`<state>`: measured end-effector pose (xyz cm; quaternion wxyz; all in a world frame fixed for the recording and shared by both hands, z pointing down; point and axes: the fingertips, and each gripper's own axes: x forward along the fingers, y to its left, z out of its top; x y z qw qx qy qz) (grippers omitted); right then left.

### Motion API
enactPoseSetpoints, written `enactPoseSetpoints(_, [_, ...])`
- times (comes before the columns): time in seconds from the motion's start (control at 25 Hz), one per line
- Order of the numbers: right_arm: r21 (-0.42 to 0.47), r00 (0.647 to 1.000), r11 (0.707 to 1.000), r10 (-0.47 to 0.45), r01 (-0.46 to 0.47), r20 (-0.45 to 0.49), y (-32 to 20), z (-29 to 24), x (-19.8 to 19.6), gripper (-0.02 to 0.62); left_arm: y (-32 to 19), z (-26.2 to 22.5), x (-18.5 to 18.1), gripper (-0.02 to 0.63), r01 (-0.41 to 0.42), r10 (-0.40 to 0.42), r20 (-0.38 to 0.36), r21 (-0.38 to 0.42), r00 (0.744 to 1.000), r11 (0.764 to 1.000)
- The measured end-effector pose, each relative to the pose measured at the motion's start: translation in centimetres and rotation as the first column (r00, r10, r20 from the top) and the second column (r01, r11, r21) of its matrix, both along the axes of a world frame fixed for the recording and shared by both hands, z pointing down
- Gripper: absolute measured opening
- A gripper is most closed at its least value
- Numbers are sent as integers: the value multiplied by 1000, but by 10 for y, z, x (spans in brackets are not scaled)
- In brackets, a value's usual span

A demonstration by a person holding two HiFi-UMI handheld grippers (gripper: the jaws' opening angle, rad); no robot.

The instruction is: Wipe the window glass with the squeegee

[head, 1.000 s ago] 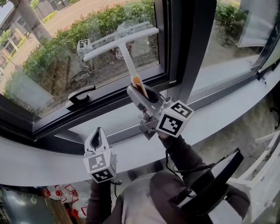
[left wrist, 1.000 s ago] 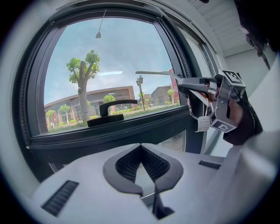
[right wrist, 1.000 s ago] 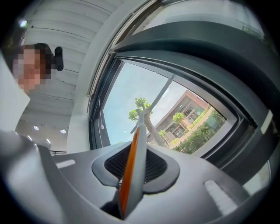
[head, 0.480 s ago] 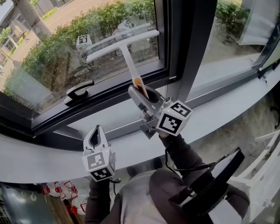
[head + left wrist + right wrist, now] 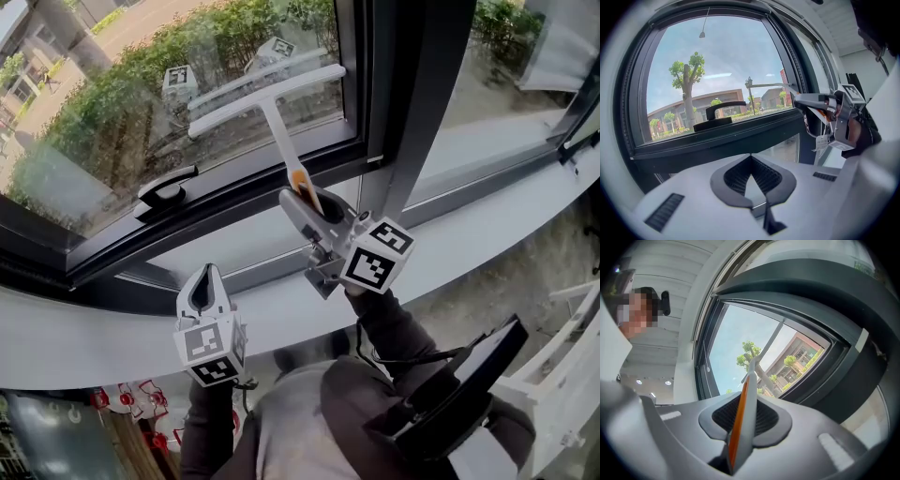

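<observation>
Jaws of the right gripper were clamped on the squeegee, pinching its white-and-orange handle edge-on, with the shaft running straight out from the grip and up to the glass. Over on the left gripper the jaws were closed tip to tip with nothing between them, and it was parked low over the sill, well clear of the action. From the head view, the right gripper was out in front of the bottom frame, and the squeegee had its blade lying across the lower right part of the pane, tilted, its right end close to the upright. Its reflection sat just beside it, so the blade looked to be on the glass or very nearly so. The latch sat to the left, below the blade. Progress was hard to call: no streaks, suds or wet bands showed anywhere, so nothing marked wiped from unwiped. My read was a wipe under way down low on the right, with the wide stretch of pane to the left likely left to cover
</observation>
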<state>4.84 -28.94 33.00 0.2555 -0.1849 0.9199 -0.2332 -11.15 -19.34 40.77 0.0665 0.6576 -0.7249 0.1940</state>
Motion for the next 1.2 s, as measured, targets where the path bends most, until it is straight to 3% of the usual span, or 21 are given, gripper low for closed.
enactPoseSetpoints(1.2, [-103, 998, 994, -49, 45, -30, 5, 67, -5, 58, -6, 26, 3, 0, -19, 19, -17, -54, 1000, 998])
